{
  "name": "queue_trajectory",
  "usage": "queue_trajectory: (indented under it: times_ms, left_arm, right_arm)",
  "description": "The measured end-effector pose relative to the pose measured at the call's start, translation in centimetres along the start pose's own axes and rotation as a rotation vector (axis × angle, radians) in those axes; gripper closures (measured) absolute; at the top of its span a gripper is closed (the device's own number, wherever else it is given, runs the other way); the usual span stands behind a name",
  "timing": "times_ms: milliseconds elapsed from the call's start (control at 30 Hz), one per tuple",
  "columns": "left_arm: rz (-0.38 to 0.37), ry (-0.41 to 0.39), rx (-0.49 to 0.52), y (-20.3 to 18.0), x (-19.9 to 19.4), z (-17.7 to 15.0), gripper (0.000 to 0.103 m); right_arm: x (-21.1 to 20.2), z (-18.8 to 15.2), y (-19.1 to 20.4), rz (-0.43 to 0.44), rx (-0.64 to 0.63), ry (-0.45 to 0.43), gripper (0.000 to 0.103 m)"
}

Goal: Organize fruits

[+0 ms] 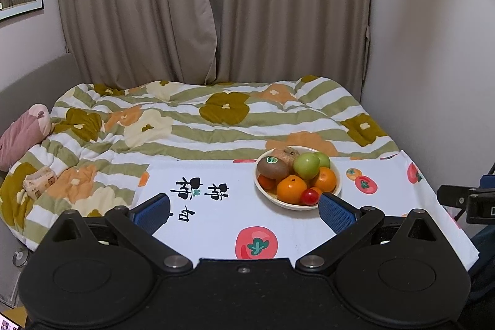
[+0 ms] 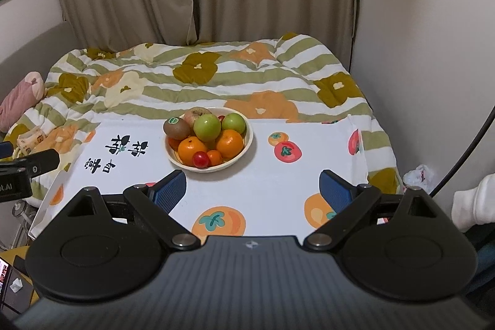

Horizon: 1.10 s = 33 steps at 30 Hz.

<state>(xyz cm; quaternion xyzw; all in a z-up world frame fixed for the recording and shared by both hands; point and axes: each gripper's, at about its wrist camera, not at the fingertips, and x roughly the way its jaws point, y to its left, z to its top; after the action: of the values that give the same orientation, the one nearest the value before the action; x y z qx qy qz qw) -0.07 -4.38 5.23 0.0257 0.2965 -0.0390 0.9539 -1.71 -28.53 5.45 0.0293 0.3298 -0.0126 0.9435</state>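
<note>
A cream bowl [image 1: 337, 190] [image 2: 249, 141] stands on a white fruit-print cloth. It holds a kiwi [image 1: 273, 167] [image 2: 176, 127], green apples [image 1: 306, 165] [image 2: 207, 127], oranges [image 1: 291, 189] [image 2: 229, 143], a small red tomato [image 1: 310, 196] [image 2: 200, 159] and a brownish fruit [image 1: 287, 153] at the back. My left gripper [image 1: 244, 209] is open and empty, hovering in front of the bowl and left of it. My right gripper [image 2: 252, 190] is open and empty, in front of the bowl and slightly right.
The cloth [image 1: 216, 225] [image 2: 278, 181] covers a table against a bed with a flowered quilt [image 1: 201, 119] [image 2: 216, 76]. Curtains and walls stand behind. A pink pillow [image 1: 21, 135] lies far left. The right gripper's body [image 1: 467, 200] shows at the right edge.
</note>
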Motion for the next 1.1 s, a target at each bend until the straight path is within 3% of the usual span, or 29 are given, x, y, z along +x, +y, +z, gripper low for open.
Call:
queue_trajectory:
  times_ms: [1100]
  left_arm:
    - [0.006, -0.005, 0.009, -0.22, 0.69, 0.02, 0.000]
  right_arm:
    - [1.00, -0.04, 0.05, 0.000, 0.013, 0.020, 0.000]
